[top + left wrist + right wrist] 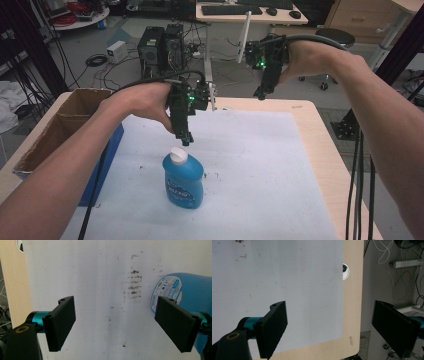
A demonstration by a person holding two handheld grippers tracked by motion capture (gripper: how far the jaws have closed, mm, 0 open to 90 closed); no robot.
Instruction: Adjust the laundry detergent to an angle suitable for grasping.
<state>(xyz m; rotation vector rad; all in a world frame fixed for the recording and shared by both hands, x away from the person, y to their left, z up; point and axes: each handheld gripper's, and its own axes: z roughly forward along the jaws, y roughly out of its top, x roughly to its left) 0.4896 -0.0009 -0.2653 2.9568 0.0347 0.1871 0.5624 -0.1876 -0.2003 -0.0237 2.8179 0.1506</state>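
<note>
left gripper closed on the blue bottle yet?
No. In the left gripper view the left gripper stands wide open, and the blue bottle lies off to one side, past one jaw.

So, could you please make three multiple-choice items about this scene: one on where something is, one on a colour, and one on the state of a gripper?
1. Where does the cardboard box stand?
A. at the table's left edge
B. at the table's right edge
C. on the floor behind the table

2. What colour is the cap of the blue bottle?
A. red
B. white
C. black

3. How is the left gripper now?
A. shut on the bottle
B. shut on nothing
C. open, holding nothing

Answers:
1. A, since the high view shows the box on the left side of the table, beside the white sheet.
2. B, since the cap on top of the bottle is white.
3. C, since the left gripper view shows its jaws wide apart with bare sheet between them.
</note>
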